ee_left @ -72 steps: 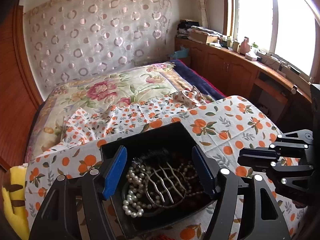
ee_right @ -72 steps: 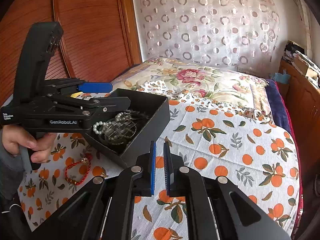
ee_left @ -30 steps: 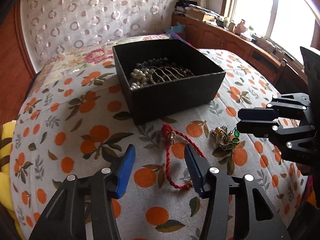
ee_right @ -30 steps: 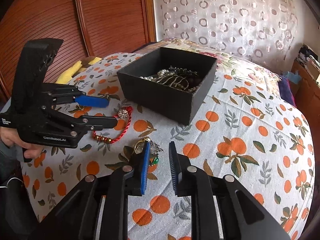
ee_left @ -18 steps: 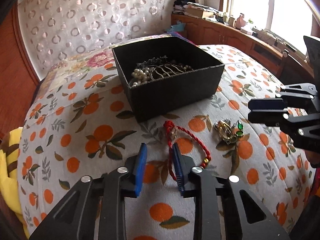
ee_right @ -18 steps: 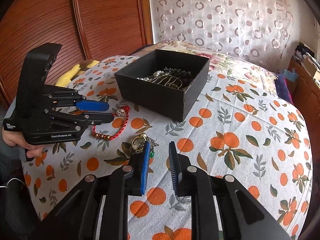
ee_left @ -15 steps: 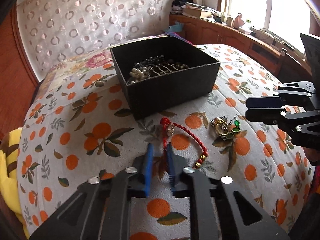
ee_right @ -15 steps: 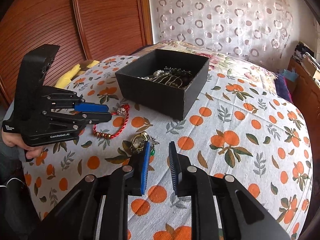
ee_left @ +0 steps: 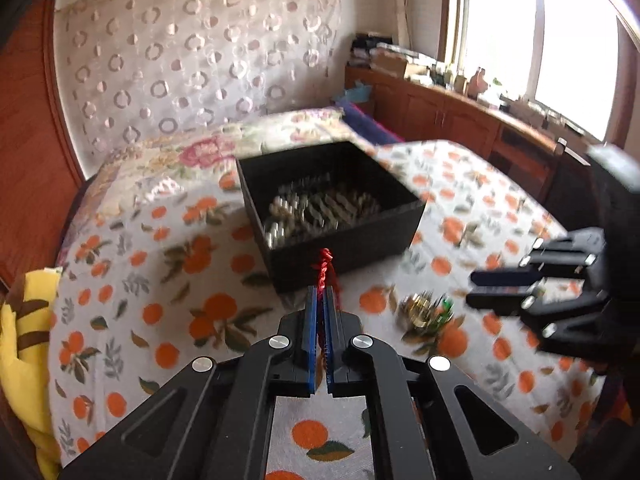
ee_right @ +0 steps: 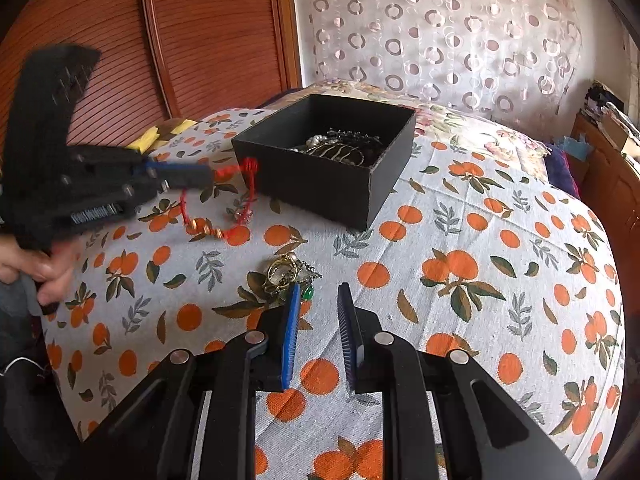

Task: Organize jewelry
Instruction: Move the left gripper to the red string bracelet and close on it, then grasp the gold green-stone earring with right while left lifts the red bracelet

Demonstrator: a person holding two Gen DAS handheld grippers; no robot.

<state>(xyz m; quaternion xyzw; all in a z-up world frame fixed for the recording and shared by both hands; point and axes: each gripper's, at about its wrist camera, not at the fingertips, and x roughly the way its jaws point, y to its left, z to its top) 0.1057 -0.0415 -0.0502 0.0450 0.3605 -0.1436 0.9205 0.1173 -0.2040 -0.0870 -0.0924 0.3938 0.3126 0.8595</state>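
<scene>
A black open box (ee_left: 344, 236) (ee_right: 332, 184) holds pearls and metal jewelry on the orange-print cloth. My left gripper (ee_left: 320, 300) (ee_right: 200, 176) is shut on a red cord bracelet (ee_left: 325, 268) (ee_right: 236, 196) and holds it lifted in front of the box's near wall, with the beaded end hanging down to the cloth. A gold and green jewelry pile (ee_left: 424, 312) (ee_right: 290, 274) lies on the cloth. My right gripper (ee_right: 318, 296) (ee_left: 480, 292) is open and empty just in front of that pile.
The cloth (ee_right: 480, 280) covers a bed with a floral quilt (ee_left: 192, 152) behind. A yellow cushion (ee_left: 20, 340) lies at the left edge. Wooden cabinets (ee_left: 460, 120) run under the window on the right. A wooden panel wall (ee_right: 180, 40) stands at the left.
My left gripper closed on the red bracelet and lifted it off the cloth toward the box. My right gripper opened a little wider and stayed near the gold pile.
</scene>
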